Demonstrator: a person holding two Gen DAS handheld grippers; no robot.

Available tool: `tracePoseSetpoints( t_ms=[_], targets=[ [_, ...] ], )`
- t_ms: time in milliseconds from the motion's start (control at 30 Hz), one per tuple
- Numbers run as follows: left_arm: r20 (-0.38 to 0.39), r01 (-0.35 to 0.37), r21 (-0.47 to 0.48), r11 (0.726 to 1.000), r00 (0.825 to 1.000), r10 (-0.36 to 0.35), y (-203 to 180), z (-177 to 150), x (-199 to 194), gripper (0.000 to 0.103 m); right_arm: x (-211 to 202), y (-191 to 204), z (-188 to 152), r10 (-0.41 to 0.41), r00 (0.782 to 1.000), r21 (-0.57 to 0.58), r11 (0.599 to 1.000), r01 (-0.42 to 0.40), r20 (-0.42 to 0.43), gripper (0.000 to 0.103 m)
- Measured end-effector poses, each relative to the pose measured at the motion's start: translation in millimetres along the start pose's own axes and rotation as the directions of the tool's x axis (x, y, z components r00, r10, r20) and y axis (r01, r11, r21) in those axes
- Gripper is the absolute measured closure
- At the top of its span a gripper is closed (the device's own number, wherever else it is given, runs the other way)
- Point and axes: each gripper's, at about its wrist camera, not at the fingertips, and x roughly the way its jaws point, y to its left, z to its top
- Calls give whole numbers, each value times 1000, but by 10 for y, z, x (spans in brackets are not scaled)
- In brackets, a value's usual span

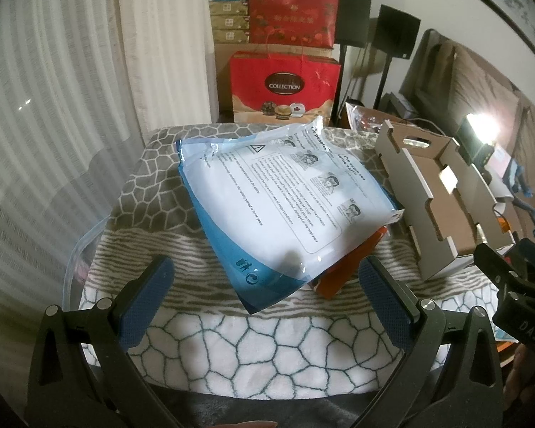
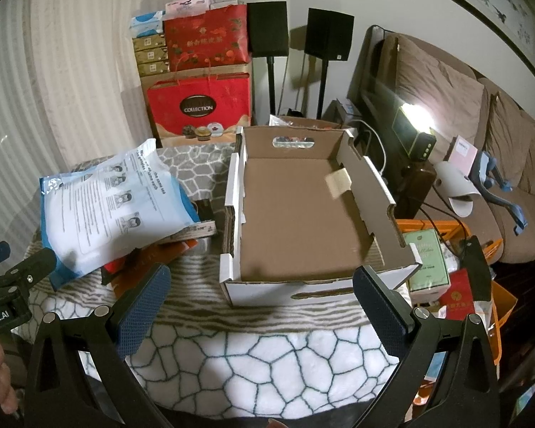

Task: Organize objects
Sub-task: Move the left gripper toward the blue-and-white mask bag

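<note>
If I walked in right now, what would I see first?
Probably the big white and blue mask bag, lying tilted on top of a pile on the patterned blanket. Right beside it sits an empty cardboard box, and behind both stands a bright red gift bag. Both grippers hover open, holding nothing.

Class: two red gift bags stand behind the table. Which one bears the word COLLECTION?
The lower, front red bag, standing just behind the table's far edge. The other red bag sits higher on the stack and carries gold Chinese characters instead.

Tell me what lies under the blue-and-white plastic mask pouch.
Under the blue-and-white plastic mask pouch, an orange flat packet pokes out, with a dark box edge beside it. The rest is covered.
</note>
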Motion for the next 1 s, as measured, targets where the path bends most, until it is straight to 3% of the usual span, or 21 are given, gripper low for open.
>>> tracePoseSetpoints(
  t_ms=[1000],
  targets=[
    [-11, -36, -8, 999, 999, 36, 239, 267, 291, 0, 312, -204, 147, -35, 999, 23, 999, 35, -40, 0]
  ],
)
